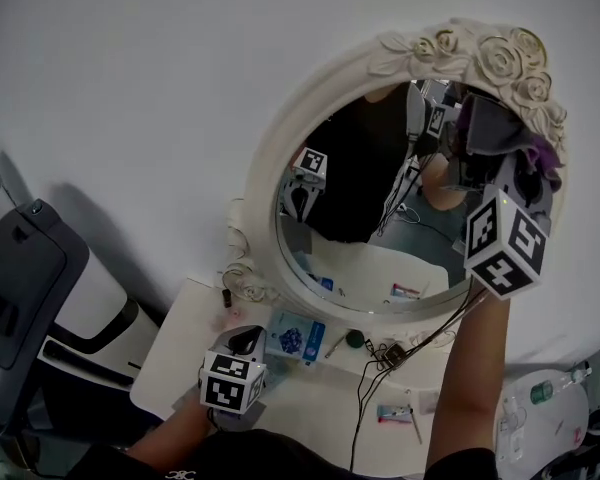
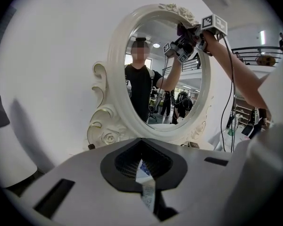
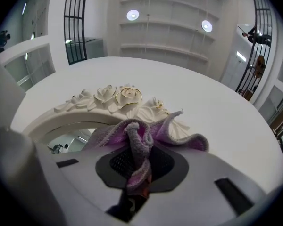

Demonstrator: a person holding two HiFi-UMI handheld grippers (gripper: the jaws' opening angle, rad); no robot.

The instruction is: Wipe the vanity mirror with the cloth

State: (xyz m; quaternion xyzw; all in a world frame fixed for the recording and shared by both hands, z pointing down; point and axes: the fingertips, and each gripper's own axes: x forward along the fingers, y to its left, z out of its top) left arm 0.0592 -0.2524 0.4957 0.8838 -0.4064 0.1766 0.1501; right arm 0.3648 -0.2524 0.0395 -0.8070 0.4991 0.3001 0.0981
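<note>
The vanity mirror (image 1: pixel 365 198) stands upright on the white worktop (image 1: pixel 310 403) against the wall, its oval frame topped with carved roses (image 3: pixel 118 97). My right gripper (image 3: pixel 137 173) is clamped on the bunched purple-grey cloth (image 3: pixel 139 142), which sits at about 1 o'clock on the frame, just below those roses. My left gripper (image 2: pixel 144 171) hovers low over the worktop at about 7 o'clock from the mirror, jaws nearly together with nothing in them, beside a blue packet (image 1: pixel 295 336).
</note>
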